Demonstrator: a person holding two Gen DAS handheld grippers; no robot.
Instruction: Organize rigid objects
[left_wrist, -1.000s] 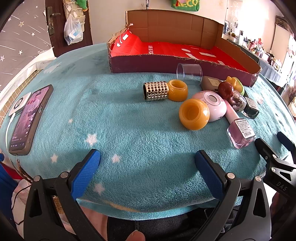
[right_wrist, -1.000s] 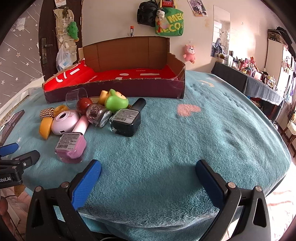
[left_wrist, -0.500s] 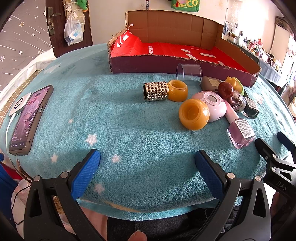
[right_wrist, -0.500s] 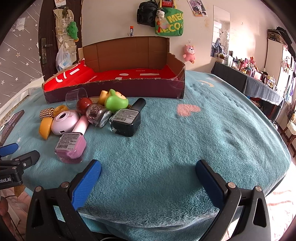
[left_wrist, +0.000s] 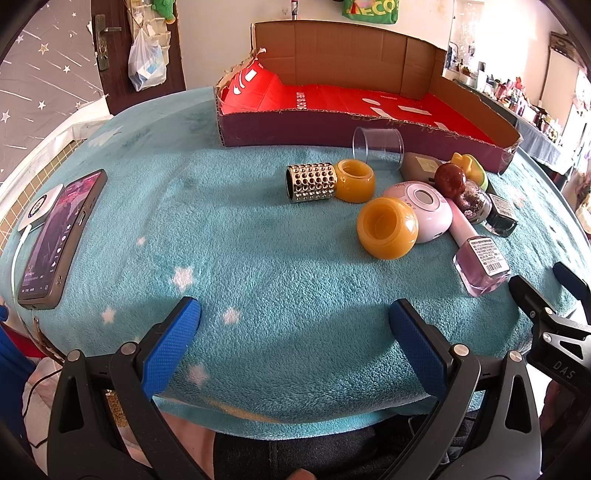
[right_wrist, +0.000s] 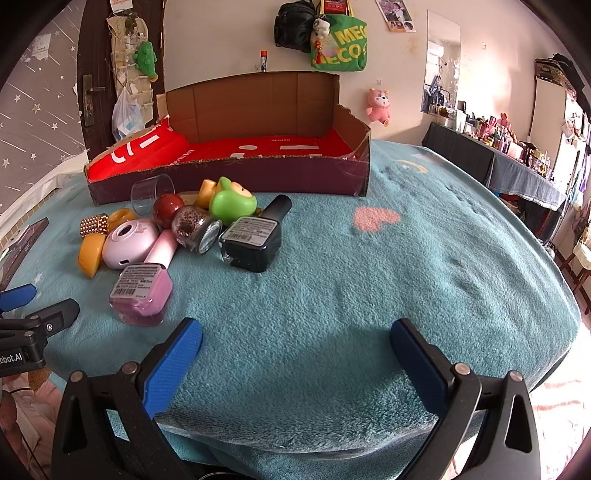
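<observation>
A cluster of small objects lies on the teal blanket before an open cardboard box with a red floor (left_wrist: 369, 99) (right_wrist: 258, 147): a gold studded cylinder (left_wrist: 311, 182), two amber rings (left_wrist: 387, 227) (left_wrist: 354, 180), a pink round case (left_wrist: 424, 210) (right_wrist: 127, 242), a pink nail polish bottle (left_wrist: 480, 264) (right_wrist: 144, 291), a black bottle (right_wrist: 255, 240), a green toy (right_wrist: 232, 201), a red ball (right_wrist: 168, 208), a glitter jar (right_wrist: 195, 229) and a clear cup (left_wrist: 378, 146). My left gripper (left_wrist: 293, 325) and right gripper (right_wrist: 295, 343) are open and empty near the front edge.
A phone (left_wrist: 59, 240) on a white charger lies at the blanket's left edge. The right gripper's tip shows in the left wrist view (left_wrist: 550, 314). A dark side table with clutter (right_wrist: 498, 155) stands at the far right.
</observation>
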